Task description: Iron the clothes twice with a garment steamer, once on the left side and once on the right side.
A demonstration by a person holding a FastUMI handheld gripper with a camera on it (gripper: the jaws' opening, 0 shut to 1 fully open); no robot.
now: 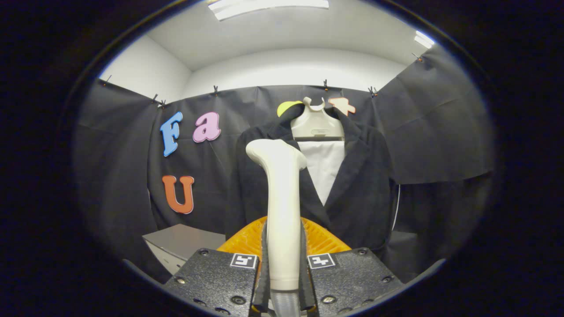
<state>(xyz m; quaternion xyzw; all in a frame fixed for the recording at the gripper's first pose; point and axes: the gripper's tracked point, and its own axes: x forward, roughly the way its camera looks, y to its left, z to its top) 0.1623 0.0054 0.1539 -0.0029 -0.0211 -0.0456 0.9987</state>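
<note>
Standing upright between your fingers [284,268], the garment steamer [282,207] rises from the gripper with its cream handle pinched on both sides by the two fingers, which press against its lower stem. Its head bends over at the top toward the left, and a ribbed hose end shows just below the handle, down between the fingers. You hold it in front of the dark jacket [352,193], which hangs just beyond the steamer on a pale hanger [317,123]. The steamer's head overlaps the jacket's lapel as you see it; whether it touches the cloth you cannot tell. A white shirt front [325,169] shows in the V of the lapels, just to the side of the steamer head. An orange ribbed thing [240,240] sits low behind the handle, just ahead of the fingers. A grey desk [180,242] corner lies beside it, under the black cloth wall [123,176]. Ceiling lights [269,6] glow above.
</note>
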